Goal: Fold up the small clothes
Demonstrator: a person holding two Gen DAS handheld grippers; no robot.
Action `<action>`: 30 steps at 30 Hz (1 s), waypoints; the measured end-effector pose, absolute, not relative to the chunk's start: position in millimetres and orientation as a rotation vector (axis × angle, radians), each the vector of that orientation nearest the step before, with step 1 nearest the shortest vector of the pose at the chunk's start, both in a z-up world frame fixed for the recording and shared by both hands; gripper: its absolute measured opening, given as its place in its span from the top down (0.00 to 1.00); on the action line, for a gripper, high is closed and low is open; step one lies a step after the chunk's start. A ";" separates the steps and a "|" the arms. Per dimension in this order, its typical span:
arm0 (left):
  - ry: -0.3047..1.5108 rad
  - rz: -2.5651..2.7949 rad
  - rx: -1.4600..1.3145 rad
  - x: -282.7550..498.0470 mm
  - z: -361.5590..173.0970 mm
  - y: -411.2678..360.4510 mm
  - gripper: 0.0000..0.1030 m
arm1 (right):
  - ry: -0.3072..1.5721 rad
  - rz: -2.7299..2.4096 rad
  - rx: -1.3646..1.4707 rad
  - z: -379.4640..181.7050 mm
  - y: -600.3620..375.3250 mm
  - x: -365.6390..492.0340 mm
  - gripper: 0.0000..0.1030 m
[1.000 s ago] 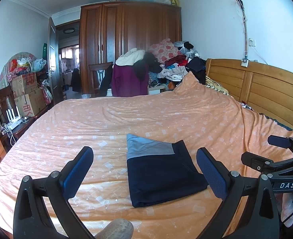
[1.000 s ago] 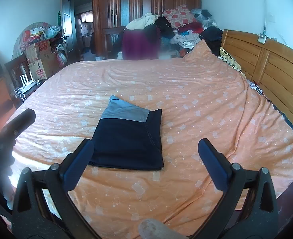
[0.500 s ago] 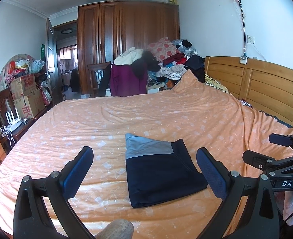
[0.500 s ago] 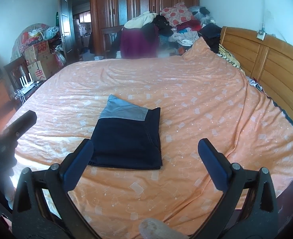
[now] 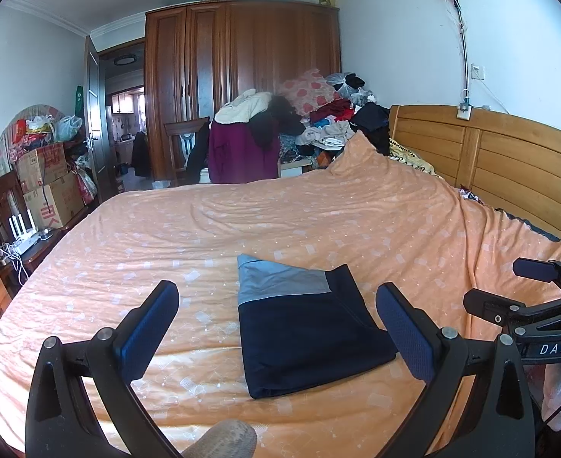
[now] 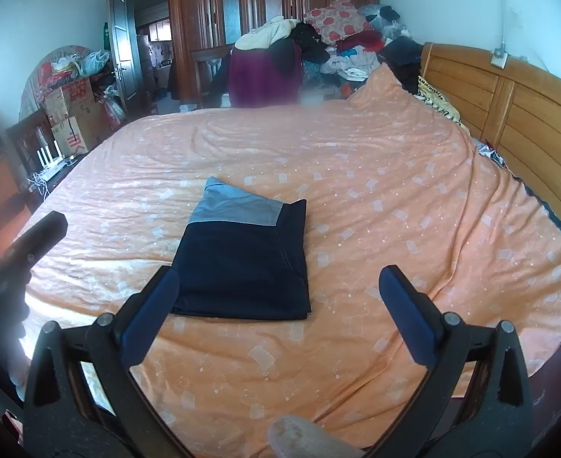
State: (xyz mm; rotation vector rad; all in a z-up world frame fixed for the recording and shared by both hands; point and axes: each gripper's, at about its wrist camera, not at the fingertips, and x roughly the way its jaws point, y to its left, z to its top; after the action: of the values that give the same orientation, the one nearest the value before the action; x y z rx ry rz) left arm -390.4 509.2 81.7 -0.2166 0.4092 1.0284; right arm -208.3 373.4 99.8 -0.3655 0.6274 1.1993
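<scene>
Landmark: folded navy shorts [image 5: 303, 328] with a grey-blue waistband [image 5: 276, 280], lying flat on the orange bedspread [image 5: 318, 221].
Garment position: resting on the near half of the bed, well apart from the wooden headboard [image 5: 509, 160] and from the clothes pile [image 5: 318, 122] beyond the far edge.
Long axis: running away from both cameras, waistband at the far end, folded edge at the near end.
Left gripper [image 5: 276, 320]: hovering above the near edge of the shorts, jaws spread wide, holding nothing; the shorts are lying between its fingers in the left wrist view.
Right gripper [image 6: 278, 297]: hovering to the right of the shorts, jaws spread wide, holding nothing; the near right corner is lying between its fingers.
Nearer gripper: cannot tell; both are appearing about equally close to the near edge.
Task state (judgement): the shorts are appearing compactly folded; any further fold would be turning on the near edge.
Open room: bare bedspread is surrounding the shorts on every side, widest beyond the waistband; the near bed edge is lying close below the grippers.
</scene>
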 end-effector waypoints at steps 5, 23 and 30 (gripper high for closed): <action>0.408 1.030 -0.212 -390.9 81.1 509.7 0.00 | 0.644 1.196 -0.369 95.2 374.5 -206.3 0.00; 0.423 1.025 -0.223 -393.7 76.5 510.9 0.00 | 0.650 1.201 -0.378 92.8 378.9 -205.8 0.00; 0.432 1.021 -0.222 -393.3 72.1 513.4 0.00 | 0.657 1.215 -0.370 93.0 380.7 -202.1 0.00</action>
State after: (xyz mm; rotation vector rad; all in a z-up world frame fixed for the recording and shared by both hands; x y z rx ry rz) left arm -393.3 513.4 72.1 -0.2218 0.4320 1.0211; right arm -202.1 380.7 93.0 -0.3696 0.6570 1.2146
